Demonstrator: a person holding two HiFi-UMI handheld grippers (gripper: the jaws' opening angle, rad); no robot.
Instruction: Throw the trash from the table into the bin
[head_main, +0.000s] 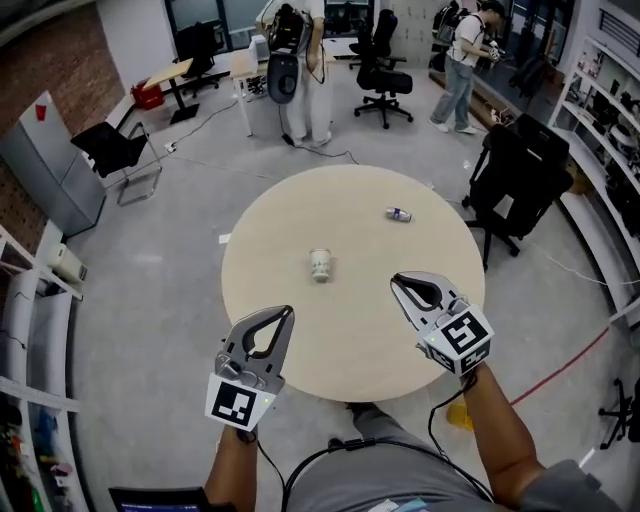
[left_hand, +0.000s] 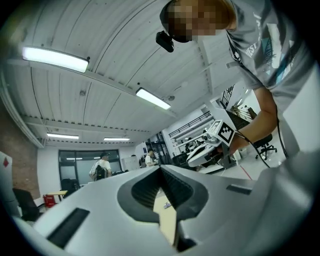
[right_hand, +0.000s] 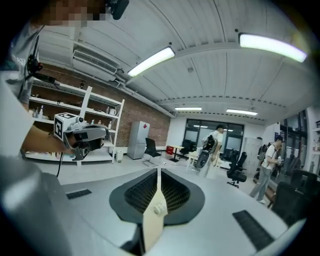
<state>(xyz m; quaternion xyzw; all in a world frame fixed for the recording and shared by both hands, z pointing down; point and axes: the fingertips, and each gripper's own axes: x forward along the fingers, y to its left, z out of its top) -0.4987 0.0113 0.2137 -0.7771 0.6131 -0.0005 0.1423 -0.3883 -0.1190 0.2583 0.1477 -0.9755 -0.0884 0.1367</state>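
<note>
Trash still waits on the table (head_main: 350, 200), a cup (head_main: 320, 265) just ahead between the left gripper (head_main: 287, 312) and right gripper (head_main: 396, 281), a small bottle (head_main: 398, 214) farther ahead, and both grippers are closed tight, holding nothing.

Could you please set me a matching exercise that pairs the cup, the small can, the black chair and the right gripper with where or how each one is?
Things:
1. paper cup
2. small can
3. black office chair
4. right gripper

Places or states:
A. on the floor, just right of the round table
B. near the table's middle
C. jaws shut, nothing held, above the table's near side
D. on the table, farther away and right of centre

Pairs: 1-B, 2-D, 3-A, 4-C.
</note>
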